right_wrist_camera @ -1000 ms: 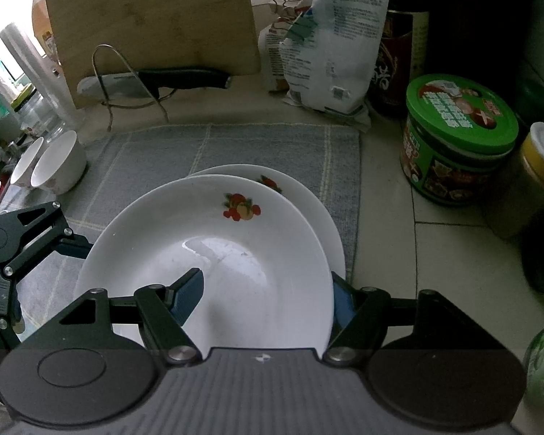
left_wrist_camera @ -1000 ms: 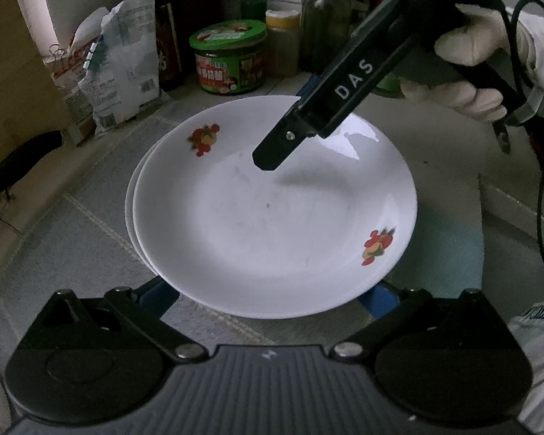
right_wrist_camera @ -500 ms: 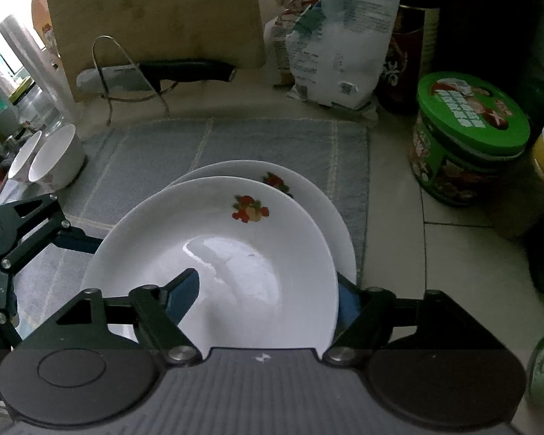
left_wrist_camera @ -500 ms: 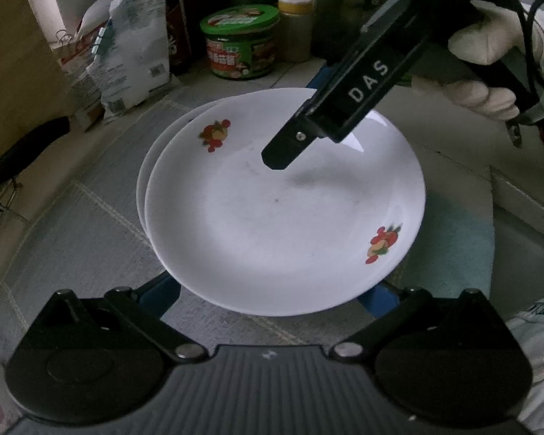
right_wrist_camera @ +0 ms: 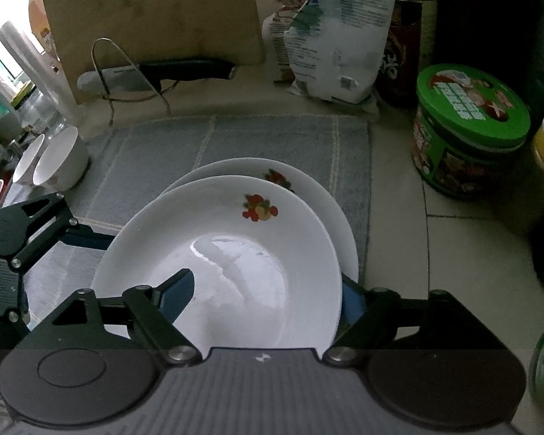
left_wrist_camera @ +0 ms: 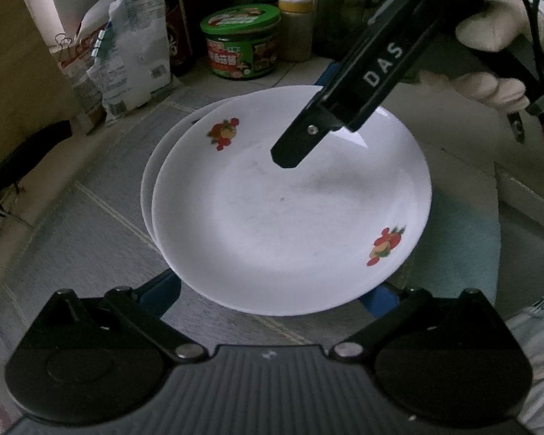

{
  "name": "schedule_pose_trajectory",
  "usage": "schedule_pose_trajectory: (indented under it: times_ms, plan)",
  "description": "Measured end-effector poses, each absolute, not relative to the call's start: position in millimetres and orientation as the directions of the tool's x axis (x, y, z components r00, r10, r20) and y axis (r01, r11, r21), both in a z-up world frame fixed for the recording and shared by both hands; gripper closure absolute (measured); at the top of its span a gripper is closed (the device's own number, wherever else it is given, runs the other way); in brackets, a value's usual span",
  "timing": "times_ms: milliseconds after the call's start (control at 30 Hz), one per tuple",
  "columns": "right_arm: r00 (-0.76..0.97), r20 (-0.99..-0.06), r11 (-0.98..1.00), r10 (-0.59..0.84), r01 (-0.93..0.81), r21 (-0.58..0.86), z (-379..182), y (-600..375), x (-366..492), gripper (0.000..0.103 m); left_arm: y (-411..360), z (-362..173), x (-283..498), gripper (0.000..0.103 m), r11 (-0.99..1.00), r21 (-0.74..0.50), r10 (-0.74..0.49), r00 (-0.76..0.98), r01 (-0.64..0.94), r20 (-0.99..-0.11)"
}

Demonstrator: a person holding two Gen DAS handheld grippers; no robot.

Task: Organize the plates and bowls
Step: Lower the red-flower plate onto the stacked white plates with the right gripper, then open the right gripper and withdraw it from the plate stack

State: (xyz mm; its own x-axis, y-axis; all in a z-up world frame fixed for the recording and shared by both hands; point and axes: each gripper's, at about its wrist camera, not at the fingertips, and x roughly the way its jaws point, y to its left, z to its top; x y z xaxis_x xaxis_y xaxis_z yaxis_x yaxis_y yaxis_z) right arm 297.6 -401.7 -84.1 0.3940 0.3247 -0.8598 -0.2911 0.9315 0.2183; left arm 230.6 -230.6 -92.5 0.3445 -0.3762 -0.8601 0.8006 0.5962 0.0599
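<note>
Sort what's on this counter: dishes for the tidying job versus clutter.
Job: top plate, lower plate, two small bowls.

Clutter: green tin, cutting board, knife, paper bag, yellow-lidded jar, grey mat.

We see grey-blue mat [right_wrist_camera: 156, 159] on pale counter. Far left: wooden cutting board [right_wrist_camera: 152, 25] upright, black-handled knife [right_wrist_camera: 185, 70] on wire rack [right_wrist_camera: 108, 72] before it. Far centre: crumpled printed bag [right_wrist_camera: 341, 43], dark bottle [right_wrist_camera: 406, 61] behind. Right: green-lidded tub [right_wrist_camera: 468, 127]; yellow-capped jar [right_wrist_camera: 540, 166] beside it.
</note>
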Motion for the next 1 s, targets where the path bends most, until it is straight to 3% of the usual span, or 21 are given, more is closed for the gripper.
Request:
schedule_pose_trajectory:
  times_ms: [200,900,1000]
  plan:
    - [0.394,-0.859,0.933,0.326,-0.28,0.226,-80,-405,295,0.01,-233,-90,232,0.001,0.585,0.069,-0.384,0.351,0.808,-0.854]
    - [0.38,-0.886,0.946,0.265,-0.282,0.162,-79,-397,285,0.005,-229,-90,228,0.001,0.577,0.087,-0.411,0.38,0.812,-0.829]
    - [0.415,-0.873,0.943,0.255,-0.308,0.129,-73,-393,279,0.0,-227,-87,226,0.001,0.584,0.09,-0.428,0.4,0.807,-0.81]
